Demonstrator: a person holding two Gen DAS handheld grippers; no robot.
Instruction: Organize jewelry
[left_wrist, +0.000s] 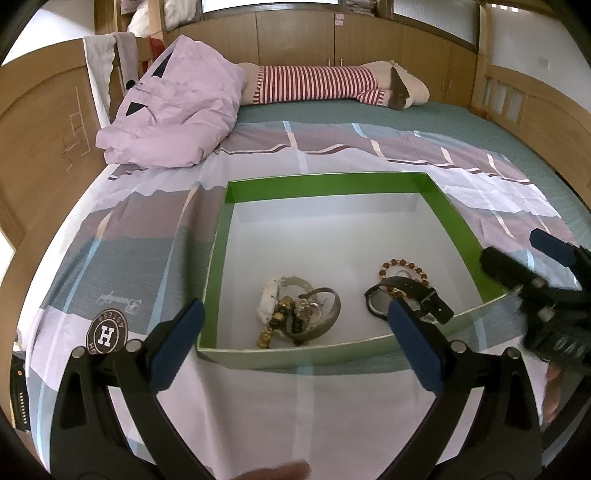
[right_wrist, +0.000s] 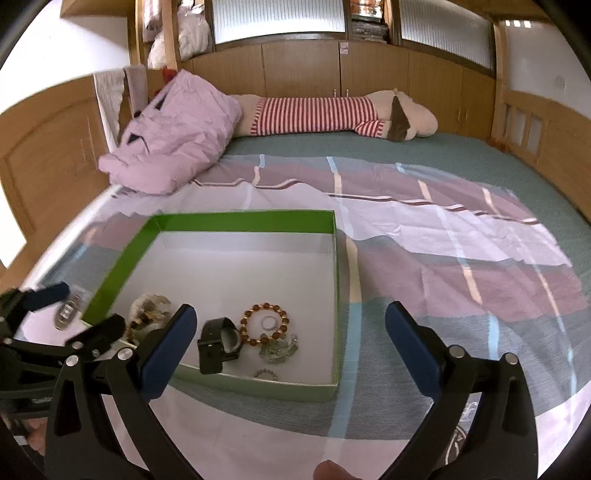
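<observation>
Both grippers, left (left_wrist: 293, 343) and right (right_wrist: 290, 349), released; tangled jewelry heap (left_wrist: 295, 314) in green-walled cardboard box (left_wrist: 325, 182) risks snagging, lifting several pieces.

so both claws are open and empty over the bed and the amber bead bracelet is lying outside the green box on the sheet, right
Not quite: the amber bead bracelet lies inside the green box, beside the black watch, as the right wrist view shows. Both the left claw and right claw are open and empty.
</observation>
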